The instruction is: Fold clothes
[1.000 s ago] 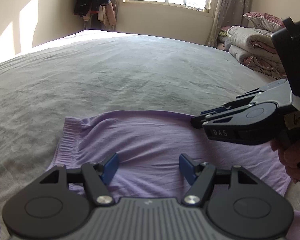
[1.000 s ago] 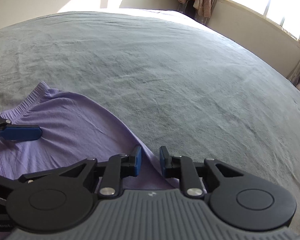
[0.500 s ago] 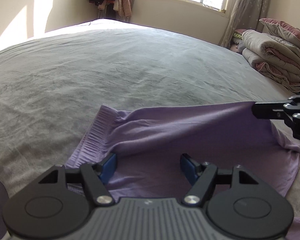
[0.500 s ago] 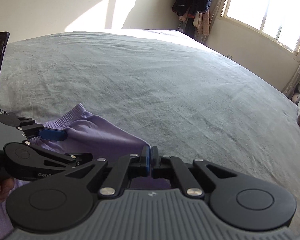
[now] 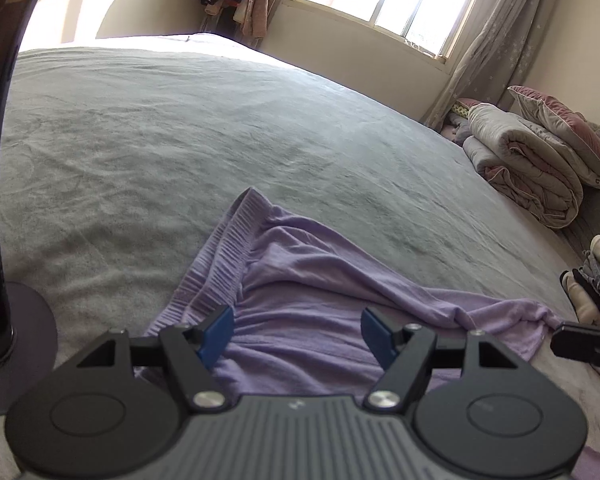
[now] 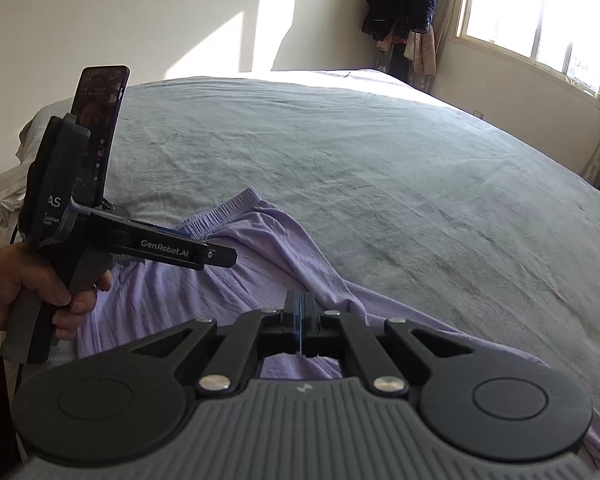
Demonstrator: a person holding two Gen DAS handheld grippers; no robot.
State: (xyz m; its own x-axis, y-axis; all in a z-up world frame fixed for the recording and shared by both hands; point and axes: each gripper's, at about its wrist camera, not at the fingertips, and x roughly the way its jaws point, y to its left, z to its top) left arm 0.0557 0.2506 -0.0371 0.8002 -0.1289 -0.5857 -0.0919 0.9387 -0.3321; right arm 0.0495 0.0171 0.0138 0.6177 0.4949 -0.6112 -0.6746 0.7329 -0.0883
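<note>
Lilac garment (image 6: 260, 256) pinched by right hand-held gripper (image 6: 300, 308)

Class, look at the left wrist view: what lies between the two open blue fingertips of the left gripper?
Only the purple garment: its wrinkled cloth spans the gap between the left gripper fingers, spread on the grey bed cover.

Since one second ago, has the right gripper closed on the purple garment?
Yes. The right gripper now pinches the purple garment's edge, pulling it back from the grey bedspread.
</note>
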